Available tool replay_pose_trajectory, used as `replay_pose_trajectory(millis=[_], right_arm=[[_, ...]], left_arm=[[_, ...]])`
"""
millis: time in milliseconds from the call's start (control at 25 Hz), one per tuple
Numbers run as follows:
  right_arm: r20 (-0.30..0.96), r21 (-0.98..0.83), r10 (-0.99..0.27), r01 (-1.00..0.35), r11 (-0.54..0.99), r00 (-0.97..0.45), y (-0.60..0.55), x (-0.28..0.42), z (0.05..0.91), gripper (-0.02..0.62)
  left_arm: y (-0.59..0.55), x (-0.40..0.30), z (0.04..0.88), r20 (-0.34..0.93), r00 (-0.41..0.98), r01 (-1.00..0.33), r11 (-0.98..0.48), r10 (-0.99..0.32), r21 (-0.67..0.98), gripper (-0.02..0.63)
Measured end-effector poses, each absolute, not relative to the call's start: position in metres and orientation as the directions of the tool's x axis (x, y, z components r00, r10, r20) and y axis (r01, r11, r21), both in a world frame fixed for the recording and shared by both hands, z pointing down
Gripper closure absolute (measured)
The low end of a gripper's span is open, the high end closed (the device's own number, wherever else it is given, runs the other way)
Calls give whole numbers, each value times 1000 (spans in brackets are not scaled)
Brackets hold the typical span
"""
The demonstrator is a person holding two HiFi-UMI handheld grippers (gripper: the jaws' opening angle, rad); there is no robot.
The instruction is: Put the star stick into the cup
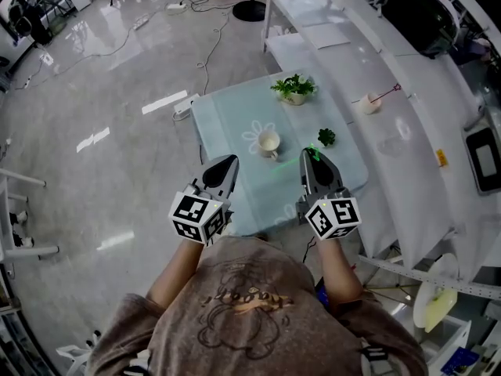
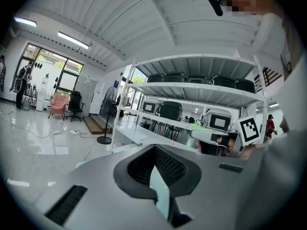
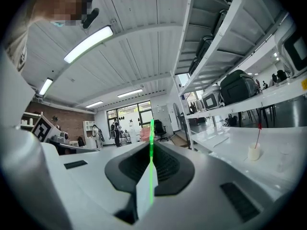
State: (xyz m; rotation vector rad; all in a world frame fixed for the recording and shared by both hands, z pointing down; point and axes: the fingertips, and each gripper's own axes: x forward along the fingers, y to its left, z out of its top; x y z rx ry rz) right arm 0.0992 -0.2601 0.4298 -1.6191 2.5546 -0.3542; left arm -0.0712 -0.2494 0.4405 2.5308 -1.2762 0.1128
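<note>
My right gripper is shut on a thin green stick that runs along the closed jaws, its tip just past the fingertips. It hovers over the near right part of the small pale-green table. A white cup stands on a flower-shaped mat at the table's middle, a little ahead and left of that gripper. My left gripper is shut with nothing in it, over the table's near left edge. The jaws of both grippers point up and away from the table.
A potted plant stands at the table's far side and a small green sprig at its right. On the long white shelf to the right, a small white cup holds a red star stick. Cables lie on the glossy floor.
</note>
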Motion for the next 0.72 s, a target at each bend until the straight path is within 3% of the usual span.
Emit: replay_pose_trajectory(millis=[720], right_arm=[[36,-307,-922,-882,358,-386,-373,105,469,577]], left_arm=[[-289,-75,466,253,603,-797,-557,-757,233,588]])
